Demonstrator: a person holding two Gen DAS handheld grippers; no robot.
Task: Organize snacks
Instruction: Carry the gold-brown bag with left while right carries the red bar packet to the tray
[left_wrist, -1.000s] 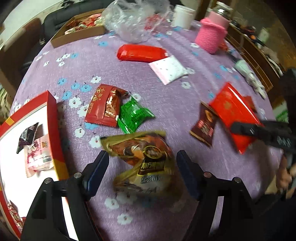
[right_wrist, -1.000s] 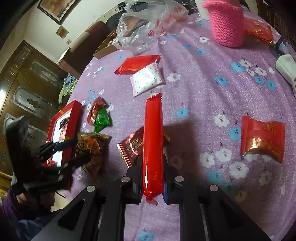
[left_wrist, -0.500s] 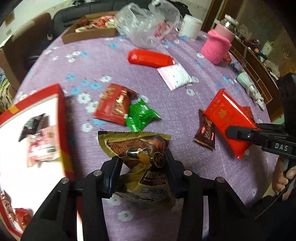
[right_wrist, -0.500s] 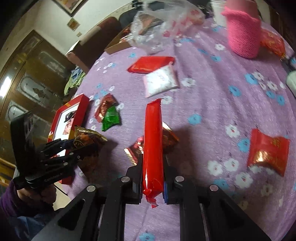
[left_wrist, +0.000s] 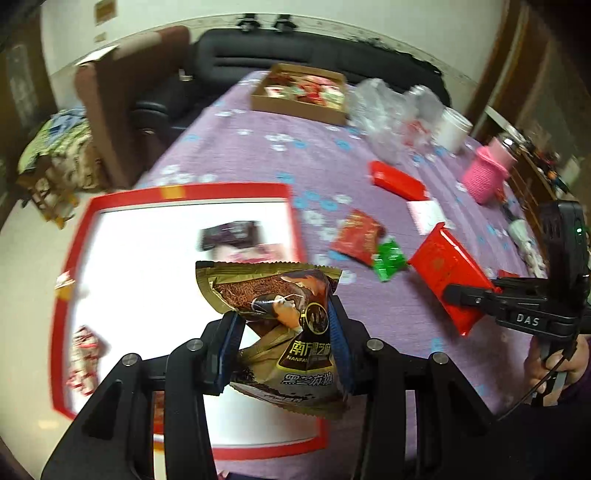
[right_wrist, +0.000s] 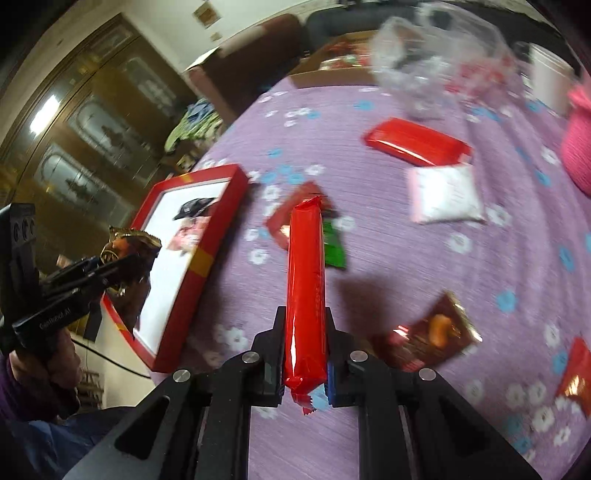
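My left gripper (left_wrist: 283, 326) is shut on a gold-brown snack packet (left_wrist: 266, 288) and holds it in the air above the red-rimmed box (left_wrist: 184, 192), whose white inside has several small snacks. From the right wrist view that packet (right_wrist: 129, 240) hangs over the box's near corner (right_wrist: 218, 236), pinched by the left gripper (right_wrist: 110, 266). My right gripper (right_wrist: 304, 373) is shut on a long red packet (right_wrist: 306, 280) that sticks out forward above the purple tablecloth, to the right of the box. The left wrist view shows this red packet (left_wrist: 447, 273) too.
Loose on the flowered cloth lie a flat red packet (right_wrist: 417, 142), a white-pink packet (right_wrist: 443, 194), a green packet (right_wrist: 334, 247), a brown packet (right_wrist: 432, 336) and a red one (right_wrist: 576, 376). At the back: a cardboard box (left_wrist: 299, 99), a plastic bag (left_wrist: 388, 114), a white cup (left_wrist: 452, 129), a pink knitted holder (left_wrist: 487, 173).
The left gripper closed on the gold packet, lifted it off the cloth and carried it left over the red box. The right gripper moved left toward the box with its red packet.
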